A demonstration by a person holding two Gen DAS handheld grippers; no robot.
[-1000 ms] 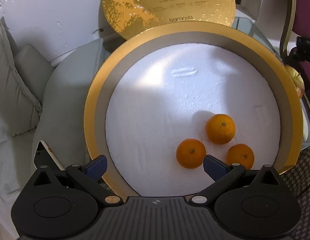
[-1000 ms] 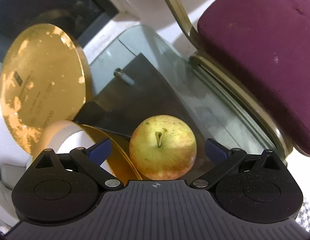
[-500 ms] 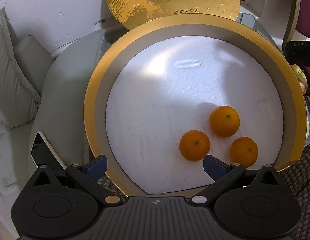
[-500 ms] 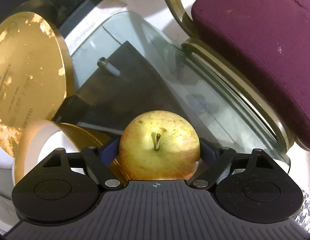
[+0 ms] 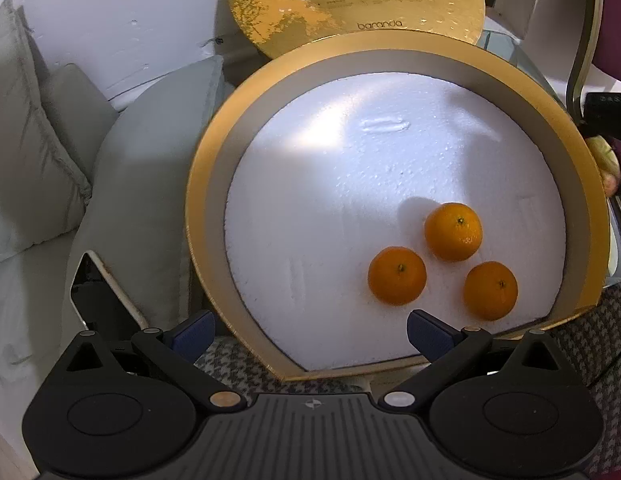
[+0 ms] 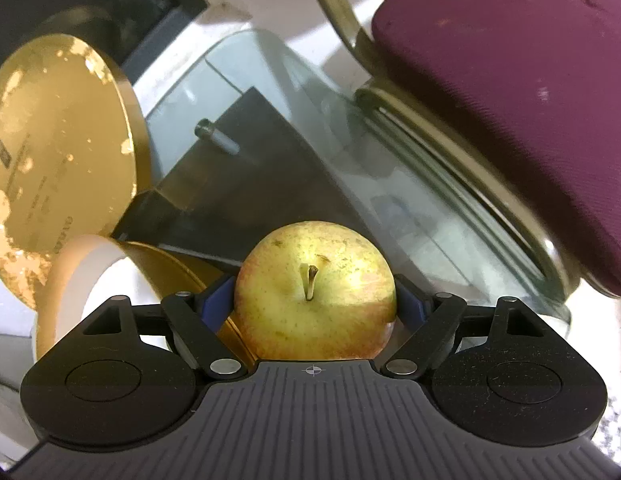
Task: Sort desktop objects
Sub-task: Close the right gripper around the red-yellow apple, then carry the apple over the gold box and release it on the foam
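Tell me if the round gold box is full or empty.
Neither: the gold box is mostly bare white foam, with three oranges clustered near its right edge.

Each gripper [image 5: 308,330] is built from ribbed black housing, black linkage arms, silver pivot screws and blue pads [image 5: 192,331].

Three small orange mandarins [image 5: 450,264] lie in the round gold-rimmed foam-lined box [image 5: 214,152] — clustered toward five o'clock — its round gold lid [image 5: 350,0] propped behind at twelve.
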